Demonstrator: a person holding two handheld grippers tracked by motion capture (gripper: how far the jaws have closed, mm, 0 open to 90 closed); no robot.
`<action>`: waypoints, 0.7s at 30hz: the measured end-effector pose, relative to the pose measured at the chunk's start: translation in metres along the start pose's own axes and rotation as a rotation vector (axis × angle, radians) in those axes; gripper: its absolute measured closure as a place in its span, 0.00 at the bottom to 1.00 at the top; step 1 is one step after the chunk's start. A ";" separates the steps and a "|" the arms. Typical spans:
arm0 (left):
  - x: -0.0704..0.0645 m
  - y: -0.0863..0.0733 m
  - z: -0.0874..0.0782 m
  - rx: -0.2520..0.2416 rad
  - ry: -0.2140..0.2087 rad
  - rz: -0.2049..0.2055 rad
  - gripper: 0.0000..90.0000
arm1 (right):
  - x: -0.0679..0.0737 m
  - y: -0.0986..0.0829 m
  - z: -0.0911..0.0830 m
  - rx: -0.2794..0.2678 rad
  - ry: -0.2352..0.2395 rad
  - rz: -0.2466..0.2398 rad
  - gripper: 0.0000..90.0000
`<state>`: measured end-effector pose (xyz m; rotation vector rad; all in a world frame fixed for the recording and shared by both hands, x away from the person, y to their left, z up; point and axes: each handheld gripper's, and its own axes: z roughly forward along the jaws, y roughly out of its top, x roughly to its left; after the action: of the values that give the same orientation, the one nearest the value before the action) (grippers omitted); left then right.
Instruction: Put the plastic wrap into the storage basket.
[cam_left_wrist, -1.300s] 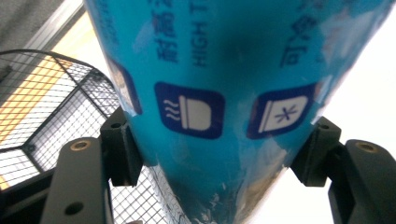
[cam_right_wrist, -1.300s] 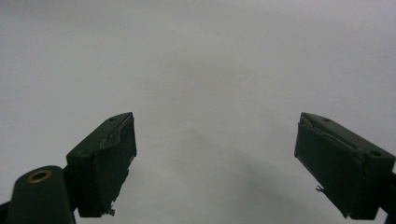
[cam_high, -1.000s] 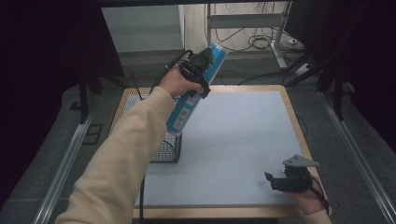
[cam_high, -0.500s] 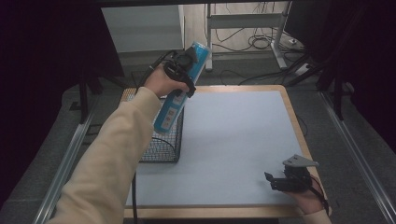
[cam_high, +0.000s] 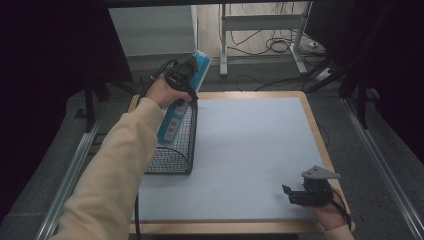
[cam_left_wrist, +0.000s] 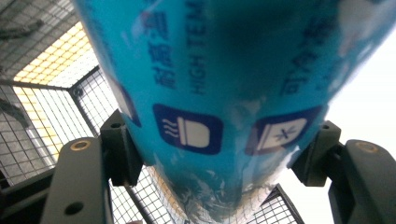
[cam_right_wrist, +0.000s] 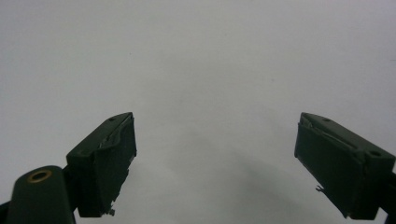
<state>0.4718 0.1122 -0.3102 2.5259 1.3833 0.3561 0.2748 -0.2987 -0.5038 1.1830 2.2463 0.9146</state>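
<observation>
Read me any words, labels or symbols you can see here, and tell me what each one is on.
"HIGH TEM", cut off, on the blue box held by the left gripper.
Chinese characters beside it: too blurred to read reliably.
Two pictogram squares lower on the box: a steaming dish, a snowflake.
White label patches on the box in the high view: too small to read.

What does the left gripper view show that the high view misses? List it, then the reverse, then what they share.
Left gripper view alone: the blue box's printed icons and lettering up close, and both jaws pressed against its sides.

High view alone: the person's left hand around the left gripper, the whole table with its pale mat, and the right gripper low near the table's near right corner, jaws apart.

Shared: the blue box held tilted over the black wire basket, its lower end inside the basket's mesh.
</observation>
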 end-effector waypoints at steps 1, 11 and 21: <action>0.001 -0.001 0.001 0.001 0.002 -0.003 0.35 | 0.000 0.000 0.000 0.000 0.001 0.000 0.15; 0.010 -0.005 0.025 0.021 0.027 -0.014 0.35 | -0.002 -0.001 0.001 0.003 -0.005 0.002 0.15; 0.020 -0.006 0.054 0.054 0.009 -0.040 0.35 | -0.003 -0.002 0.002 0.012 -0.011 0.006 0.15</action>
<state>0.4952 0.1275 -0.3608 2.5381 1.4638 0.3281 0.2768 -0.3012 -0.5065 1.1980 2.2433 0.8963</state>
